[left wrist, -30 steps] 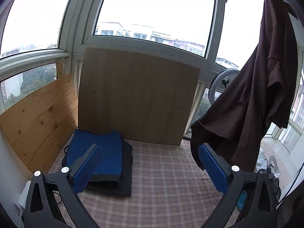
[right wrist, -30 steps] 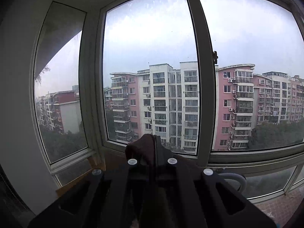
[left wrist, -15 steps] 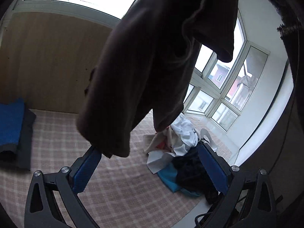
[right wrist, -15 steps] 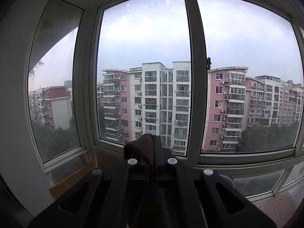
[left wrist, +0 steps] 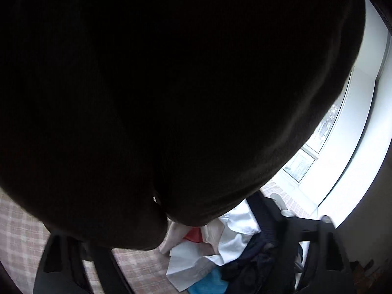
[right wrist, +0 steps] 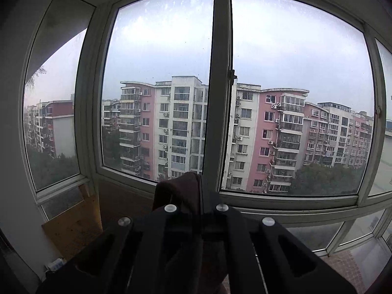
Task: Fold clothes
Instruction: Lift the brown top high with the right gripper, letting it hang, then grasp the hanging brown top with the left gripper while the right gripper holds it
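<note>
A dark brown garment [left wrist: 171, 85] hangs right in front of the left wrist camera and fills most of that view. My left gripper [left wrist: 171, 210] stands open with its arms wide apart. The garment drapes over its left finger and hides it; the right finger [left wrist: 267, 210] shows dark beside the cloth. Whether the cloth touches the pads cannot be told. In the right wrist view, my right gripper [right wrist: 199, 191] is held high and shut on a bunched fold of the same brown garment [right wrist: 181, 188].
A pile of loose clothes [left wrist: 227, 242], white, red, blue and dark navy, lies on the plaid cover [left wrist: 14, 232] below the left gripper. Large windows [right wrist: 220, 73] face apartment blocks. A wooden board [right wrist: 73, 220] leans under the sill.
The left gripper has swung right and closed in on the hanging brown garment, which now covers most of its view. The right gripper holds the garment nearly still, drifting slightly.
</note>
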